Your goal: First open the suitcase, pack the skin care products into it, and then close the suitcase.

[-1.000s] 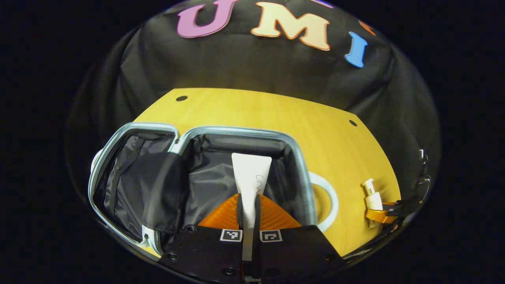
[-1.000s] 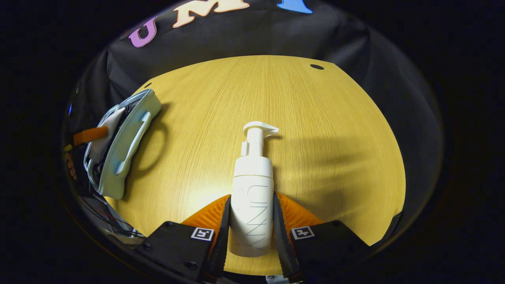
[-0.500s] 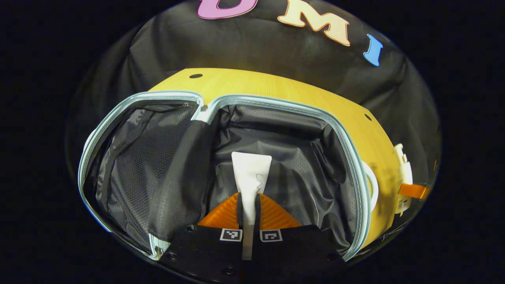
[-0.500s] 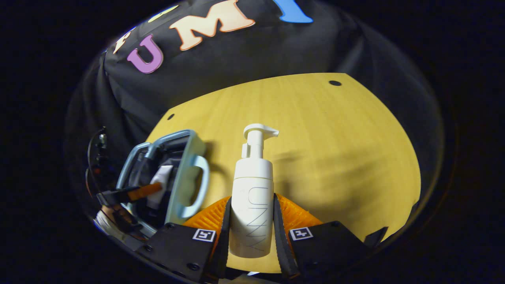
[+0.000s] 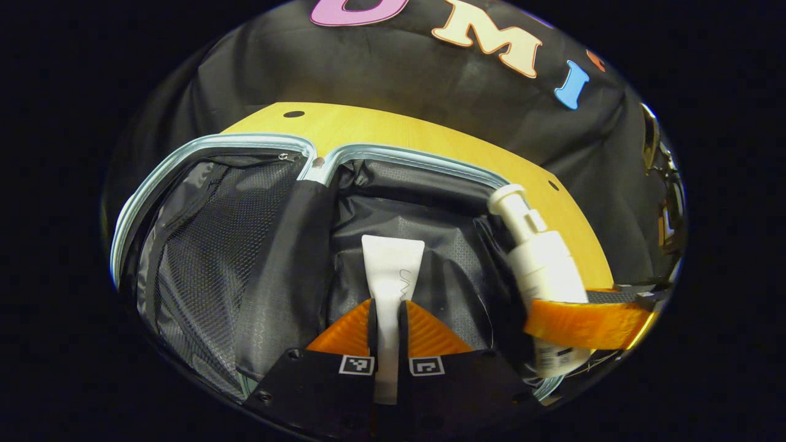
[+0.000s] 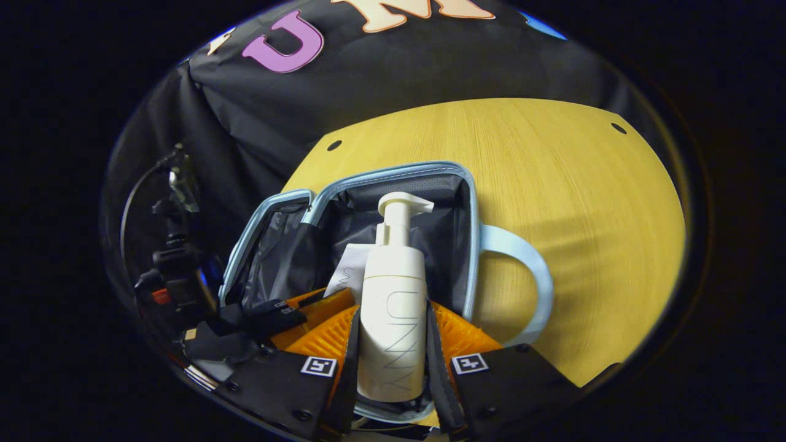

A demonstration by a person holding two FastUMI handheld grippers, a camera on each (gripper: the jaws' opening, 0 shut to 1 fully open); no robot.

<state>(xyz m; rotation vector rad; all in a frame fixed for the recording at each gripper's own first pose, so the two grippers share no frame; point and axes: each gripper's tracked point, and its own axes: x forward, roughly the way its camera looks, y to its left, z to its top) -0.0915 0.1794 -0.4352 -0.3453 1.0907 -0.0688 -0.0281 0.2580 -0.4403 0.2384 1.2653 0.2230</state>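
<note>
The light-blue suitcase (image 5: pixel 405 155) lies open on the wooden table, its black lining showing. My left gripper (image 5: pixel 385 305) is shut on a flat white tube (image 5: pixel 392 264) and hangs over the suitcase's right-hand half. My right gripper (image 6: pixel 392 306) is shut on a white pump bottle (image 6: pixel 393 276), held above the same half of the suitcase (image 6: pixel 473 245). In the left gripper view the pump bottle (image 5: pixel 540 258) comes in from the right, over the rim. In the right gripper view the tube (image 6: pixel 350 276) sits just left of the bottle.
The suitcase's left half carries a mesh pocket (image 5: pixel 209 245). Its pale blue handle (image 6: pixel 534 276) lies out on the table (image 6: pixel 583 202) to the right. Dark cables and gear (image 6: pixel 175 258) stand at the left beside the booth wall.
The right gripper has swung left with the pump bottle, from over the bare table to over the open suitcase. The left gripper has stayed over the suitcase, still holding the tube.
</note>
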